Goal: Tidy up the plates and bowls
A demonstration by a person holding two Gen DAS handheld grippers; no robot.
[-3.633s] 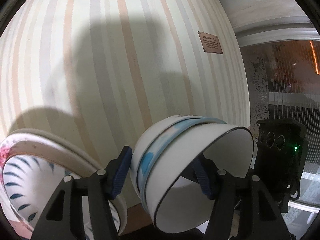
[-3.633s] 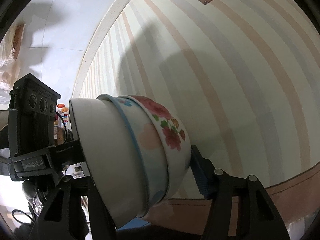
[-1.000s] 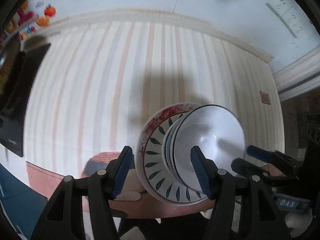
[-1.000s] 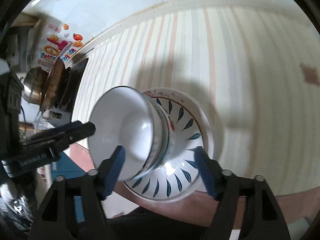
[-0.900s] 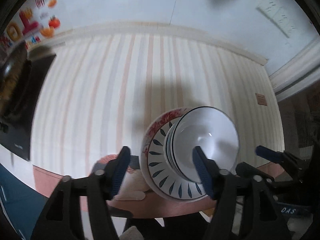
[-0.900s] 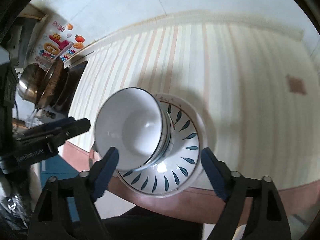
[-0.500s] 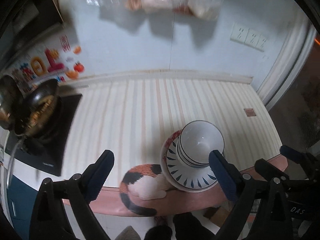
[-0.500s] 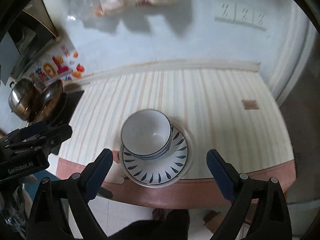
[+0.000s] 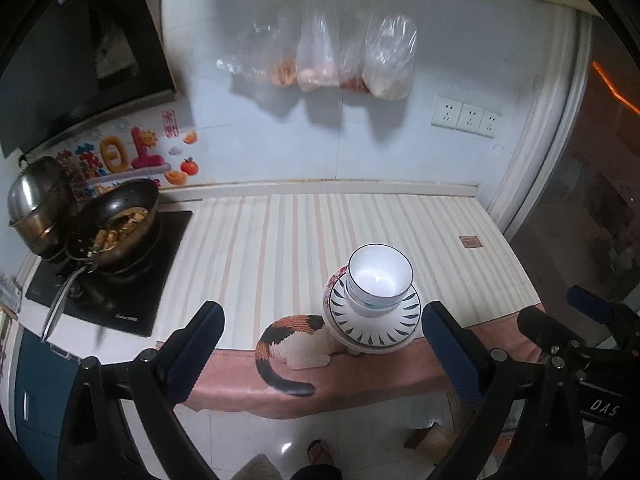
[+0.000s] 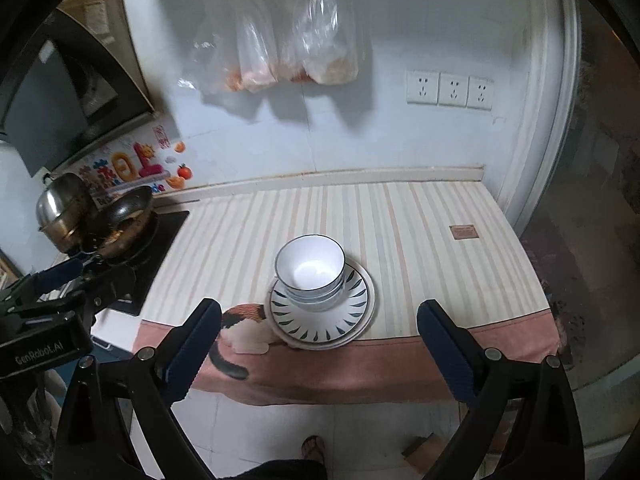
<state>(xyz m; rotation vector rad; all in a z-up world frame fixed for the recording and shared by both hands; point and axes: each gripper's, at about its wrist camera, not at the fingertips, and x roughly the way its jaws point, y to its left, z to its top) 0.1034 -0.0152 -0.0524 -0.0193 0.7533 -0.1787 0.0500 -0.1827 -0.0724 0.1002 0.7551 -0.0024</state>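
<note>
From the left wrist, we look down past the left claw (image 9: 322,330), its blue pads spread wide after just opening, with nothing between them. Beyond it, a stack of bowls (image 9: 379,280) sits nested in a leaf-patterned plate (image 9: 376,322) at the near edge of the table (image 9: 280,248), which wears a striped cloth with a pink border and a calico cat print (image 9: 294,342). To the left a wok of food (image 9: 116,228) stands on a black cooktop (image 9: 160,256) beside a steel pot (image 9: 38,200). Clear bags (image 9: 340,56) hang on the wall above, near three sockets (image 9: 466,116). The right claw (image 9: 576,316) shows at the right edge

From the right wrist, we see the right claw (image 10: 318,330) likewise spread wide and empty, its jaws just opened. The bowls (image 10: 310,270) and plate (image 10: 322,318) stand together beyond it, clear of both pads, with the left claw (image 10: 56,280) off to the left. A sandalled foot (image 10: 312,446) shows on the floor below
</note>
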